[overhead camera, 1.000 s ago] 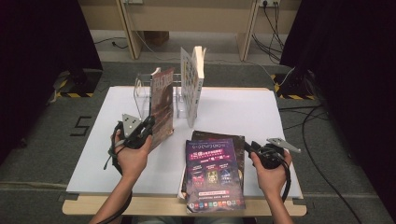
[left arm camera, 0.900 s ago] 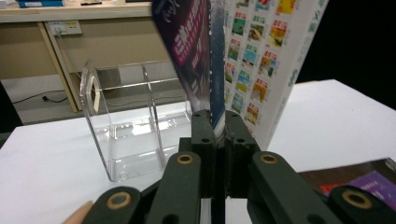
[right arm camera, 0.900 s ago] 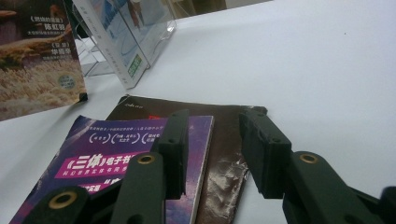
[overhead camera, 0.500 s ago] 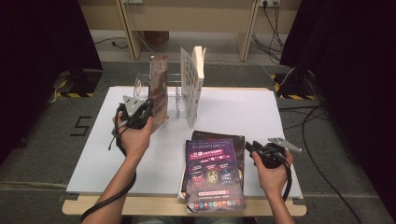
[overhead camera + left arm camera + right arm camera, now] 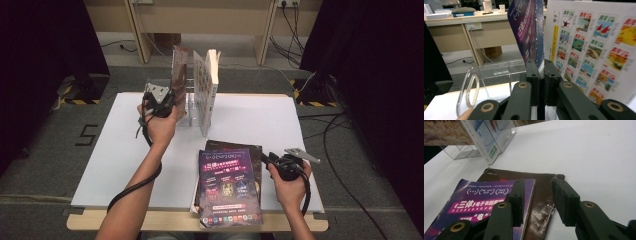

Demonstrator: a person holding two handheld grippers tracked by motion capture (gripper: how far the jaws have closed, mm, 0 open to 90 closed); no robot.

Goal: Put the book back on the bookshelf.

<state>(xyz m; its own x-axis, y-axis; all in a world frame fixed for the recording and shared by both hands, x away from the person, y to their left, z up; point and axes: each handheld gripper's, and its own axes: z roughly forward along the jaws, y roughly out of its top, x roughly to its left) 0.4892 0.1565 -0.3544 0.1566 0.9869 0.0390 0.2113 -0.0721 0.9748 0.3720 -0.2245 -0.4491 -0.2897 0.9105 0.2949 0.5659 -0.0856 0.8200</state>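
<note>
1. While clamped on the lower edge of a thin purple-covered booklet (image 5: 525, 30), the left gripper (image 5: 539, 75) is seen with its jaws nearly together; the booklet is held upright.
2. Just beside the booklet, a clear acrylic rack (image 5: 186, 102) and an upright white magazine printed with small cover pictures (image 5: 596, 47) are shown.
3. With jaws apart and nothing between them, the right gripper (image 5: 537, 200) is held over a purple booklet (image 5: 227, 187) lying on a dark brown one (image 5: 541, 195).
4. All rests on a white tabletop (image 5: 260, 117).

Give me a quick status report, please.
Left gripper shut on upright magazine at clear rack. Right gripper open over purple booklet. White book close alongside.
</note>
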